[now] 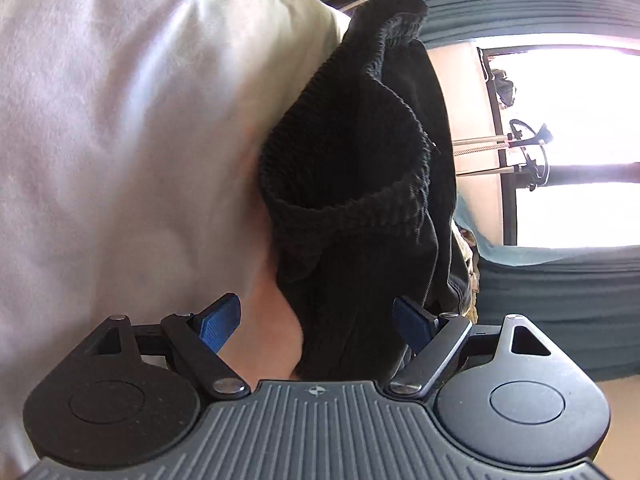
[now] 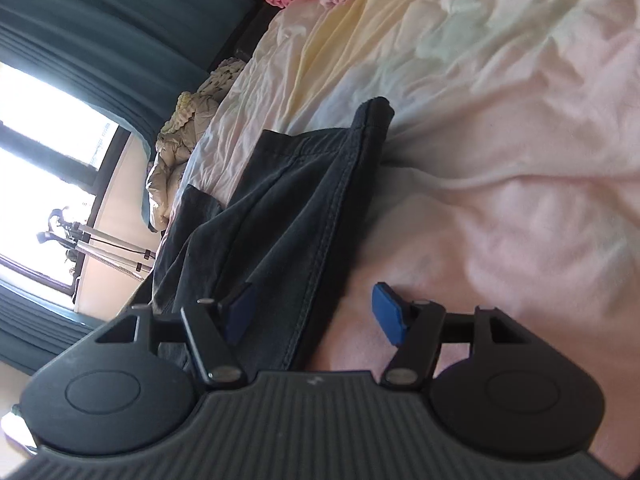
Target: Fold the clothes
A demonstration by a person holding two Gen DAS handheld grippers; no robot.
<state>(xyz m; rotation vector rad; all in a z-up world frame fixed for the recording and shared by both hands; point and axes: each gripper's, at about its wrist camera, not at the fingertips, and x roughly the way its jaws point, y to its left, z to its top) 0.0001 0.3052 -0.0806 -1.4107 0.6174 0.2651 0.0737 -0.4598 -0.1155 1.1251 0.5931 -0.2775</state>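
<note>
While the dark garment [image 2: 280, 208] lies on the pale bedsheet [image 2: 500, 140], its long stitched edge runs straight away from your right gripper [image 2: 316, 316], passing between the spread pads. Your left gripper [image 1: 316, 320] is spread too, with the ribbed waistband [image 1: 352, 204] bunched just ahead of it. Neither pinches cloth yet; your right looks nearer a clean edge.

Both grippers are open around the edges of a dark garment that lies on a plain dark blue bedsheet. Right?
Not quite: the right wrist view shows the bedsheet is pale pink and cream, not dark blue. The rest holds: left gripper and right gripper are open around the dark garment.
</note>
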